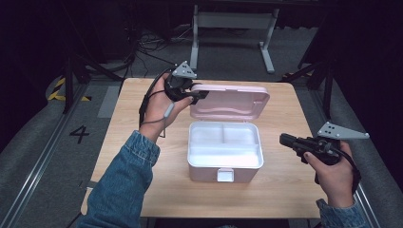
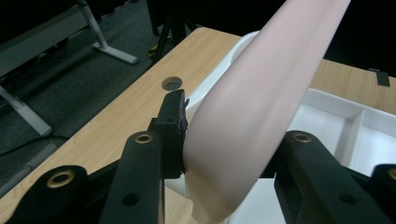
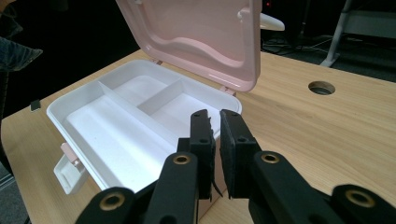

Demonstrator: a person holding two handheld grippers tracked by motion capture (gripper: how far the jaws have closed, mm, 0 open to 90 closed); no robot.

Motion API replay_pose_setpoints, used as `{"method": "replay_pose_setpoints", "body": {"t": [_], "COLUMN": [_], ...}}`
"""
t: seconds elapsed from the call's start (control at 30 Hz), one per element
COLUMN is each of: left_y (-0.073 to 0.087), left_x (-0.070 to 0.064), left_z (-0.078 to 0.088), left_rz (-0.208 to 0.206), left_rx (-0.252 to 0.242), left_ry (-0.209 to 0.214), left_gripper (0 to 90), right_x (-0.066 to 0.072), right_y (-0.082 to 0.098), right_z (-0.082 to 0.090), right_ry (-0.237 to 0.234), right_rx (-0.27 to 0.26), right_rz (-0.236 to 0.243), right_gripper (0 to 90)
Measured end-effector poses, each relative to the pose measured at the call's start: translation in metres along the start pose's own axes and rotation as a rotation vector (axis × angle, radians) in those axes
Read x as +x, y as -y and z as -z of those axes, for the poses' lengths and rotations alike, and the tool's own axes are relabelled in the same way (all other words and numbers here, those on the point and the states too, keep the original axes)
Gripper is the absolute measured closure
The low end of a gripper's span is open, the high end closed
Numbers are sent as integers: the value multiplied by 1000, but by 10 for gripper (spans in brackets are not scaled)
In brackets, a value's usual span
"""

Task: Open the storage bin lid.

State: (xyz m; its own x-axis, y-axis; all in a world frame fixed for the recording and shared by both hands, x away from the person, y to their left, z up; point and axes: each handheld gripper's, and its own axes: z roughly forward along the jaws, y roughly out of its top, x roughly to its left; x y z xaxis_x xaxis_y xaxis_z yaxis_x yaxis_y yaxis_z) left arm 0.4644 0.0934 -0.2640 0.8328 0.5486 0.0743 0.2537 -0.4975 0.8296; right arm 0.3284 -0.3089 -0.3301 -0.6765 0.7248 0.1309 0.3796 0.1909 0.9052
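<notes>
Pink storage box [image 1: 225, 156] sits near the middle of the wooden table [image 1: 138, 156], its white inner tray split into one long compartment and two smaller ones behind it, with the front latch [image 1: 225, 175] hanging loose at the near wall. Its pink lid [image 1: 230, 100] stands raised behind the box on the rear hinges. At the lid's left edge the left gripper [image 1: 197, 93] is clamped on that lid, one pad on each face of the pink panel. To the right of the box, clear of it, the right gripper [image 1: 285, 139] hovers with its jaws nearly closed, a narrow slit between the pads and nothing in them.
</notes>
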Motion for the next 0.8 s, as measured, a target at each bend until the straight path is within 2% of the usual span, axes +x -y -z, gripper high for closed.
{"method": "replay_pose_setpoints", "body": {"t": [0.3, 0.6, 0.73, 0.8], "left_y": [-2, 1, 1, 1], "left_x": [13, 27, 31, 32], "left_z": [-15, -32, -41, -46], "left_rz": [31, 69, 76, 66], "left_rx": [-2, -31, -19, -4], "left_ry": [-21, -32, -52, -65], "left_gripper": [602, 564, 520, 491], "right_x": [-1, -4, -5, -6], "right_y": [-1, -1, 0, 0], "right_z": [-2, -2, -2, -2], "right_ry": [-6, -10, -11, -8], "right_rx": [-4, 1, 0, 5], "right_rz": [2, -6, -8, -13], "right_gripper": [835, 828, 822, 819]}}
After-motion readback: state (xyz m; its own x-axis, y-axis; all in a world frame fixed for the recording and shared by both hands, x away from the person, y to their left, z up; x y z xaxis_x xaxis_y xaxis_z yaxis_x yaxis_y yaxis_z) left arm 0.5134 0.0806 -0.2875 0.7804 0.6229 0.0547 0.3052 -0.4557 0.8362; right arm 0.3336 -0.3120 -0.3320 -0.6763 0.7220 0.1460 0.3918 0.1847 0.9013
